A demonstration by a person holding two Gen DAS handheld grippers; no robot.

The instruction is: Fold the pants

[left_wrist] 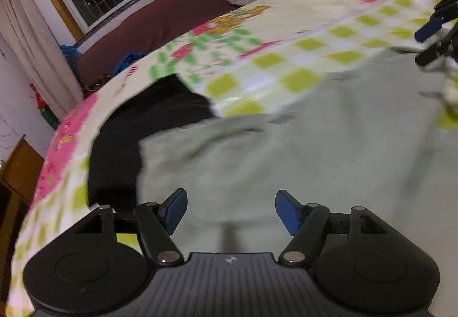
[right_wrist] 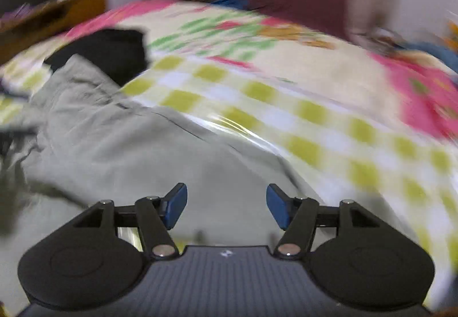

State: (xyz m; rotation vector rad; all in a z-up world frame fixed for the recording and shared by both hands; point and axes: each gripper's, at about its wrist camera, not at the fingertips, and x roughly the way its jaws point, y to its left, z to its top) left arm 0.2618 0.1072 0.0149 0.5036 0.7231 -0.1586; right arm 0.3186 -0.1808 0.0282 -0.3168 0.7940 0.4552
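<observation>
Pants: the pale grey-green pants (left_wrist: 286, 151) lie spread on the bed (left_wrist: 286, 59), on top of its checked bedspread, and right under both tongs.
Black cloth: a dark garment (left_wrist: 143, 122) lies by the pants' far left edge, touching them.
Left tongs: the left tongs (left_wrist: 231, 212) are open, with nothing between the blue pads.
Right tongs: the right tongs (right_wrist: 226, 206) are open too, and empty, over the pants.
How it feels: I think the pants are light, soft and floppy. They will sag and wrinkle if lifted at one spot.
Where to hold: best to pinch an edge or a corner, one with each tongs, so the cloth stays flat.
Blur: both pictures are smeared, so seams and waistband are hard to tell.
</observation>
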